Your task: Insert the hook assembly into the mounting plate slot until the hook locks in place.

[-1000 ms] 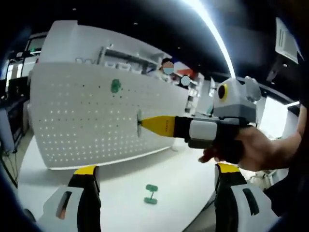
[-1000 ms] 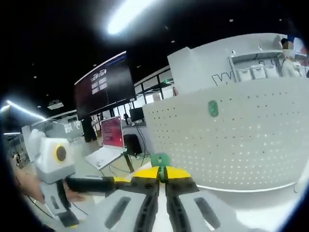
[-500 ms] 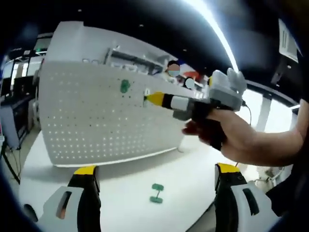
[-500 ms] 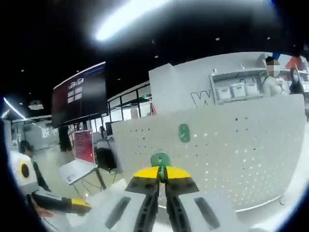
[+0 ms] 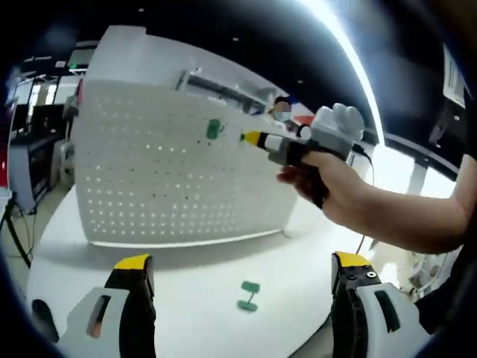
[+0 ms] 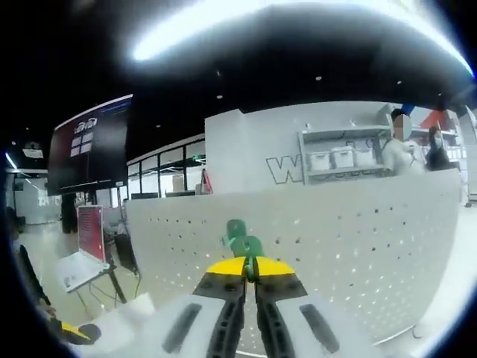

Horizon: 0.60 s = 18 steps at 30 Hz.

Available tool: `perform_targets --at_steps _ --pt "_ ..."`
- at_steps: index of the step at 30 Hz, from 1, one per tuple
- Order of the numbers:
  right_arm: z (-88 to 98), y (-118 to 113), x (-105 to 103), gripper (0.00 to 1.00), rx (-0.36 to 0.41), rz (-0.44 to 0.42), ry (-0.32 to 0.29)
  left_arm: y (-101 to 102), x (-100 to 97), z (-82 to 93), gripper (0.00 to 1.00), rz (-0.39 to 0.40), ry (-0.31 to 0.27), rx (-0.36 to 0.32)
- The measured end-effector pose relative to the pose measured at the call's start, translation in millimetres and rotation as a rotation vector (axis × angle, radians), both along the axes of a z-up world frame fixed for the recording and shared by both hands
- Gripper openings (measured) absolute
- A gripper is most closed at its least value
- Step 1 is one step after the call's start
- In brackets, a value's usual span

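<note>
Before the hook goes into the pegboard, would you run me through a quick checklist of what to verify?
1. Right gripper shut on the held green hook: ok.
2. Hook tip raised close to the pegboard: ok.
3. Tip lined up with a hole: cannot tell.
4. Mounted green hook clear of the insertion spot: cannot tell.
5. Left gripper open and low, out of the way: ok.
6. Spare green hook visible on the table: ok.
</note>
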State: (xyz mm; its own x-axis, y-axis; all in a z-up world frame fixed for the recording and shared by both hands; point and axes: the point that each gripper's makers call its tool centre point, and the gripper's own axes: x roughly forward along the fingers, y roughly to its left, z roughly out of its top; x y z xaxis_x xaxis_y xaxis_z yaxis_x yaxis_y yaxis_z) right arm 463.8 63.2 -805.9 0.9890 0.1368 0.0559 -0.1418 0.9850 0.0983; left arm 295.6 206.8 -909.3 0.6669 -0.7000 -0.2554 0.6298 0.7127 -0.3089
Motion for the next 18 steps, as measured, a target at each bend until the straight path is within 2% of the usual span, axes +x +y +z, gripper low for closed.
perform_targets --at_steps 1,5,18 --pt "3.8 -4 3 0.0 -0.002 -0.028 -0.018 1 0.8 0.0 1.0 0.005 0.002 0.001" --pt "9.0 -6 12 0.0 0.007 -0.049 -0.041 4 2.9 -1.0 1.0 0.009 0.011 0.004" --pt "7.0 -21 43 0.0 0.041 -0.133 -0.034 11 5.4 -10.9 1.0 0.022 0.039 0.002"
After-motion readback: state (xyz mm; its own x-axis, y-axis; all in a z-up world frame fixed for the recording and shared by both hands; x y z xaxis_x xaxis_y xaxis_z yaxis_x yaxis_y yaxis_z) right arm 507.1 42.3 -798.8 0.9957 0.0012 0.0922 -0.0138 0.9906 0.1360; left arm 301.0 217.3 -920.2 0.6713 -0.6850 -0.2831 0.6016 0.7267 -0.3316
